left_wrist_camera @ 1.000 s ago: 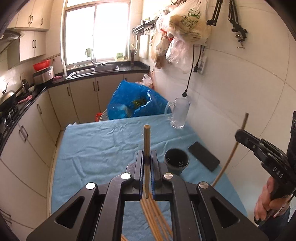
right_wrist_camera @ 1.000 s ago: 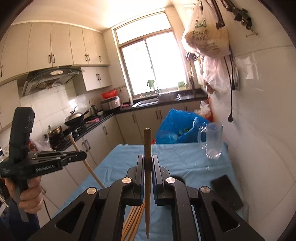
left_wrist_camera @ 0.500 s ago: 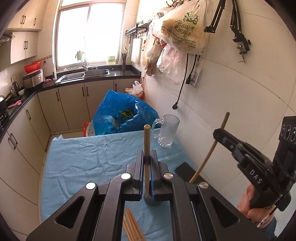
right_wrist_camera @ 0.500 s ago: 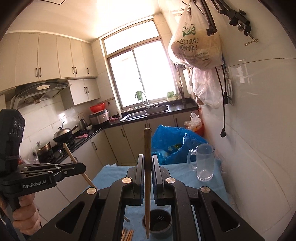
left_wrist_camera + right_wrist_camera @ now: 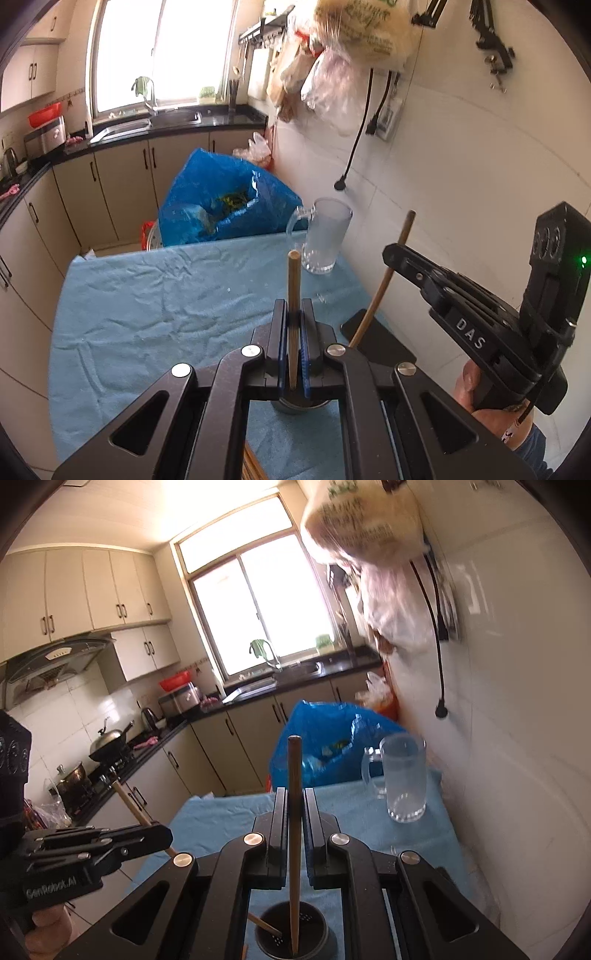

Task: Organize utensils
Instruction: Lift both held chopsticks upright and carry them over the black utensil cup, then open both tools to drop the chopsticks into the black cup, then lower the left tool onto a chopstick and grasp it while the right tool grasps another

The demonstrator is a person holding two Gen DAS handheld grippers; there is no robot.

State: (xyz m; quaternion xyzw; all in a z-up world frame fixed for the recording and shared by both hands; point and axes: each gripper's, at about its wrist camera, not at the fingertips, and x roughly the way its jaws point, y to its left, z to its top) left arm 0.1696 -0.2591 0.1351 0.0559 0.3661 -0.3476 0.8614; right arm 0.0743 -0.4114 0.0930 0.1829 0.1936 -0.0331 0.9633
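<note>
My left gripper (image 5: 294,314) is shut on a wooden chopstick (image 5: 294,295) held upright, its lower end over the dark utensil holder (image 5: 299,406). In the right wrist view my right gripper (image 5: 294,797) has its jaws slightly parted around a chopstick (image 5: 294,812) whose tip stands inside the holder (image 5: 291,934). The left gripper's chopstick tip (image 5: 264,925) also reaches into the holder. More chopsticks (image 5: 253,465) lie on the blue tablecloth (image 5: 147,314) below the left gripper.
A glass mug (image 5: 325,240) stands at the table's far right by the tiled wall. A black phone (image 5: 380,347) lies right of the holder. A blue bag (image 5: 225,199) sits behind the table. Plastic bags (image 5: 351,44) hang overhead.
Both grippers moved forward over the holder. The right chopstick's tip went down into the holder and the right jaws loosened; the left chopstick's tip also entered it.
</note>
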